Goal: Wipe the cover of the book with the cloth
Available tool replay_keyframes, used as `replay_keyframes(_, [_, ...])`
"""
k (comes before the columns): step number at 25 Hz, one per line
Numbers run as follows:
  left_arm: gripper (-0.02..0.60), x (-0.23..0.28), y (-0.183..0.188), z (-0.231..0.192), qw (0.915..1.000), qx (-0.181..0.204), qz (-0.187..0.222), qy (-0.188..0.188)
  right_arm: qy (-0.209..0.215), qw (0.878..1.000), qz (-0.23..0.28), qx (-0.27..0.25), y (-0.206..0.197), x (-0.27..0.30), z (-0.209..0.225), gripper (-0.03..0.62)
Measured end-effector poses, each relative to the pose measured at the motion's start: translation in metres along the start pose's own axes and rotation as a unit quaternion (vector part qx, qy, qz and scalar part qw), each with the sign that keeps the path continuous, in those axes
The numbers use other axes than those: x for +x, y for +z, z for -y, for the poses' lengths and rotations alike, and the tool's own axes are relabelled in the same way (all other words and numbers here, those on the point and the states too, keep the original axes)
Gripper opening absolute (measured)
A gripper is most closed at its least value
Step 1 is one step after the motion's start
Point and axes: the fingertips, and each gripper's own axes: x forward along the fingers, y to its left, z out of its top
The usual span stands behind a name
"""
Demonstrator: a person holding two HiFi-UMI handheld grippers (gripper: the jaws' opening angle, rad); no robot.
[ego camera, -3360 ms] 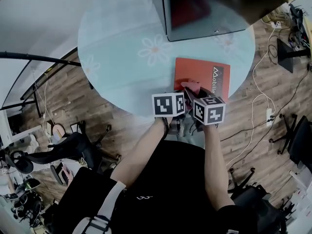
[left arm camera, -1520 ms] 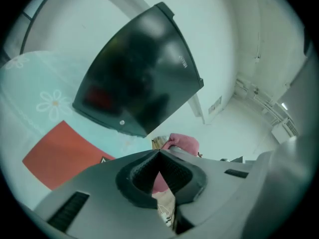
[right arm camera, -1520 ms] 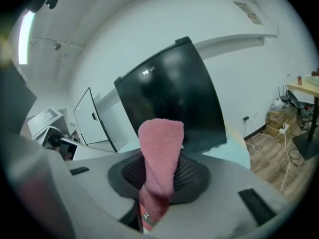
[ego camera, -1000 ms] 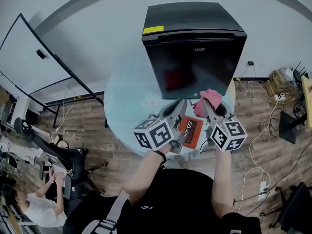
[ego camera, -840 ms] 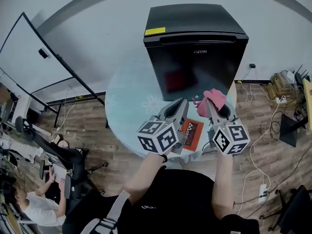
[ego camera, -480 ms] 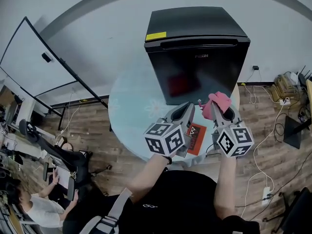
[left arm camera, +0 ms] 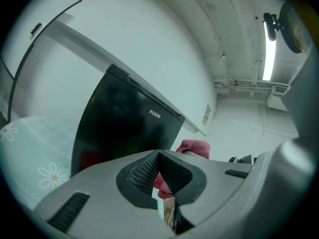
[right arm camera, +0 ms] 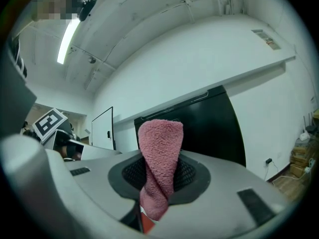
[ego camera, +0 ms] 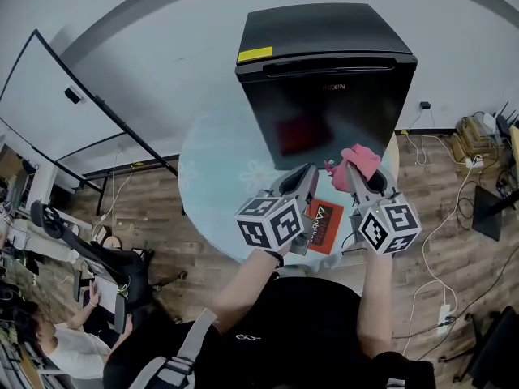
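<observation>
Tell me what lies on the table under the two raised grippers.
The red book lies flat on the round table. The left gripper, jaws together, covers the book's left edge. The right gripper clamps the pink cloth above it.

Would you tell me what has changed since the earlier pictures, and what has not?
Both grippers rose off the book: the right gripper lifted the pink cloth, clamped in its jaws; the left gripper came up shut, empty. The book stayed on the table.
</observation>
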Motion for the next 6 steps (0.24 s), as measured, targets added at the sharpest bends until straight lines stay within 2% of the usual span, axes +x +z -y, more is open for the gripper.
replay_keyframes(6, [0.014, 0.010, -0.019, 0.010, 0.9997, -0.017, -0.013, -0.012, -0.014, 1.000, -0.009, -0.008, -0.002, -0.016, 0.014, 0.087])
